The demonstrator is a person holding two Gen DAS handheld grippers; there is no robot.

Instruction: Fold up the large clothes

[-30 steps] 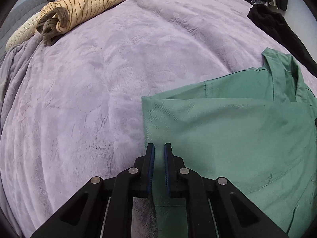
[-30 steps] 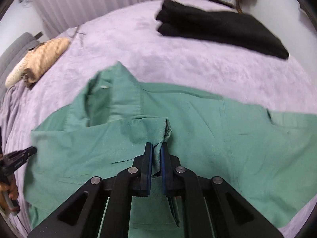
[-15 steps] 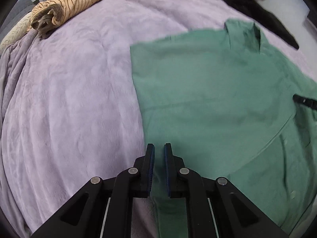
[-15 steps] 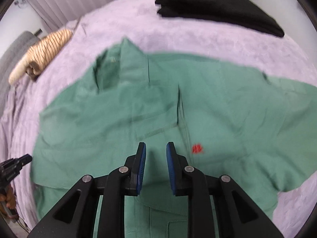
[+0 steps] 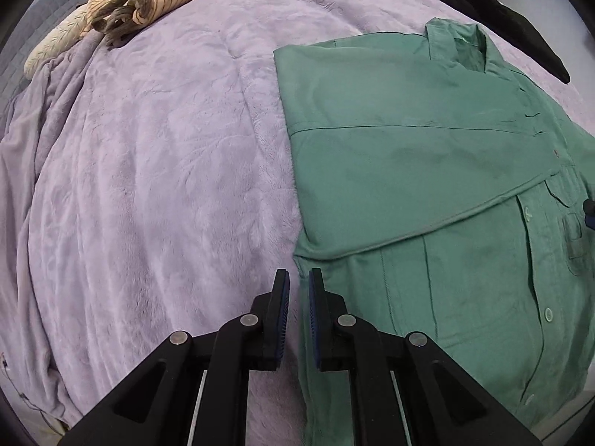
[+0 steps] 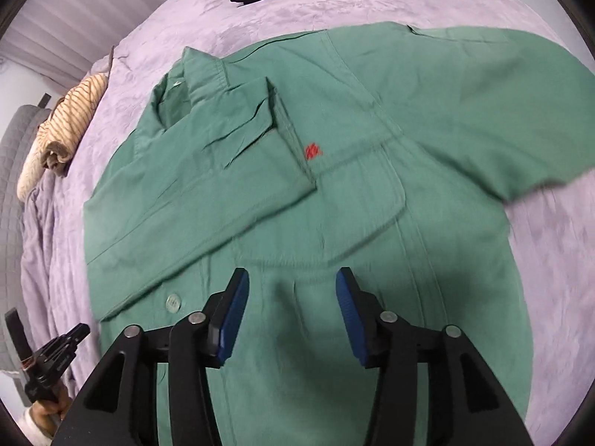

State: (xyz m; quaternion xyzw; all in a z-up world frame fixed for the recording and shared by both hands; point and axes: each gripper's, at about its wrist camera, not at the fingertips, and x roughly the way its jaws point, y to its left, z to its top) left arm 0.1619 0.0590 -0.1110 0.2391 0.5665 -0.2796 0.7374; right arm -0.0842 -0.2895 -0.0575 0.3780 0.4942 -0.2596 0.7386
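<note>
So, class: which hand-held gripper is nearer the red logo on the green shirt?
Right. The right hand-held gripper hangs over the shirt front below the logo; the left hand-held gripper is off the shirt's edge.

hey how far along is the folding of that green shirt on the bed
Done: one sleeve side of the green shirt lies folded across its front. In hand: nothing; the right tool is opening above the cloth, and the left tool is shut and empty. Left: the other sleeve is spread out, and the body is unfolded.
</note>
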